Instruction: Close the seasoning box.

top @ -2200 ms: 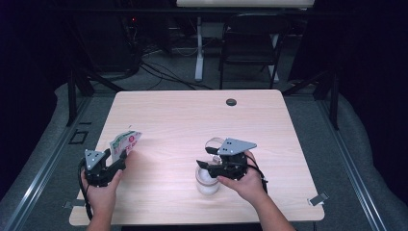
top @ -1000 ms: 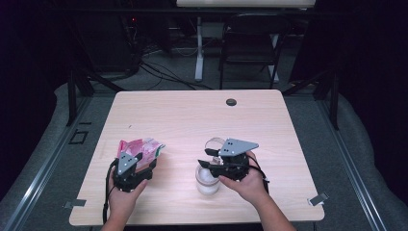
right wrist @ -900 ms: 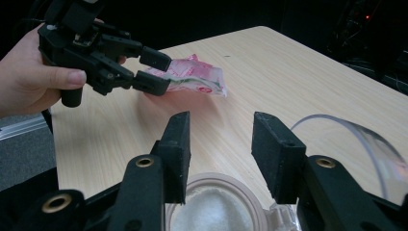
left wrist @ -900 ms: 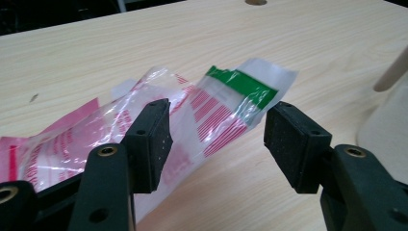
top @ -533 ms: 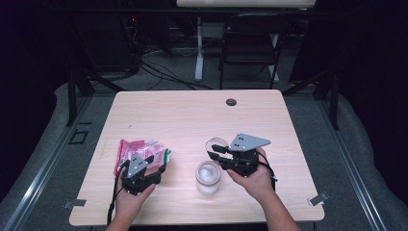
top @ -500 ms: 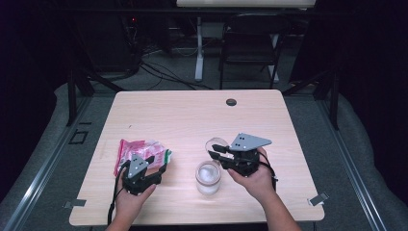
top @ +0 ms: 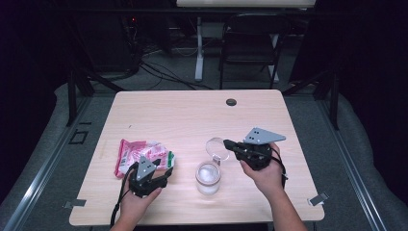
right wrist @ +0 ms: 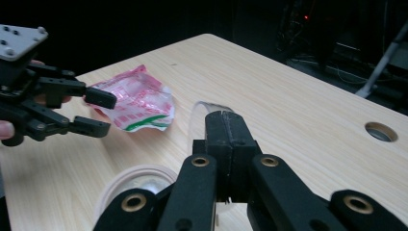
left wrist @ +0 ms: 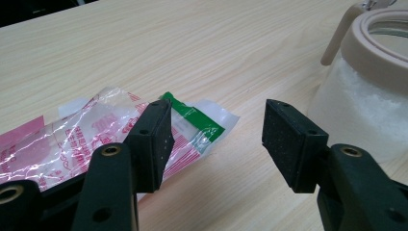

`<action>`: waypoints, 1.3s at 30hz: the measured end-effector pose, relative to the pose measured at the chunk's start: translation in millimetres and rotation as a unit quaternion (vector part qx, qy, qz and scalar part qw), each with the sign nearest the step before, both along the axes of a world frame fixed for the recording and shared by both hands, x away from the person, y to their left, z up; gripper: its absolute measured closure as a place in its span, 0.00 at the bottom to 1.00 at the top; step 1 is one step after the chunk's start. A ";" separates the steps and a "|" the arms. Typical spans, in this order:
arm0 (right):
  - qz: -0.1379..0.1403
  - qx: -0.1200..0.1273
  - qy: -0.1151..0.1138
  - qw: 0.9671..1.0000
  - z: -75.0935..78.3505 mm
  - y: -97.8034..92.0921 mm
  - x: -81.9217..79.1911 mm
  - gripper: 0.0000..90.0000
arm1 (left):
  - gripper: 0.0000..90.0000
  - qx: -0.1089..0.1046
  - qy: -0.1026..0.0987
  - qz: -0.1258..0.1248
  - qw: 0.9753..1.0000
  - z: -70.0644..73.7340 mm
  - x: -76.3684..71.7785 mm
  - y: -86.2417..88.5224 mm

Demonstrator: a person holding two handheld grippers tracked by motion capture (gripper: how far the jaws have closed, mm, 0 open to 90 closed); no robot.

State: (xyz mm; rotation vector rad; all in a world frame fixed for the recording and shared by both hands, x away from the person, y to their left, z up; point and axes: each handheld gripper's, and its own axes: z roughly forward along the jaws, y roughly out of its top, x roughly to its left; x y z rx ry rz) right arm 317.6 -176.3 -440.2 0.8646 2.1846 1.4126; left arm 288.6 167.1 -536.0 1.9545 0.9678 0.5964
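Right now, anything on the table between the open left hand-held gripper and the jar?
No. In the left gripper view, bare wood separates the left hand-held gripper from the jar. The pink packet lies to the other side, by one jaw.

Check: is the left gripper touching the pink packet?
Apart. Left gripper view: the left gripper stands open, bare table between its jaws, and the pink packet lies behind one jaw, released.

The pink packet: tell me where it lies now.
In the high view the pink packet lies flat on the table's left half, just beyond the open left tongs, left of the jar.
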 end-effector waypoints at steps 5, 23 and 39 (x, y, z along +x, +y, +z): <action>-0.015 0.008 0.006 1.000 -0.7 -9.8 3.7 1.00 | 0.49 0.001 -0.006 -0.005 1.000 1.5 -2.2 -3.0; -0.056 0.011 0.033 0.998 -17.1 -26.2 17.6 1.00 | 0.49 0.016 -0.003 -0.021 1.000 -2.3 -4.0 -11.6; -0.058 0.002 0.049 0.997 -27.3 -24.9 22.7 1.00 | 0.49 0.018 -0.003 -0.022 1.000 -2.6 -4.2 -11.7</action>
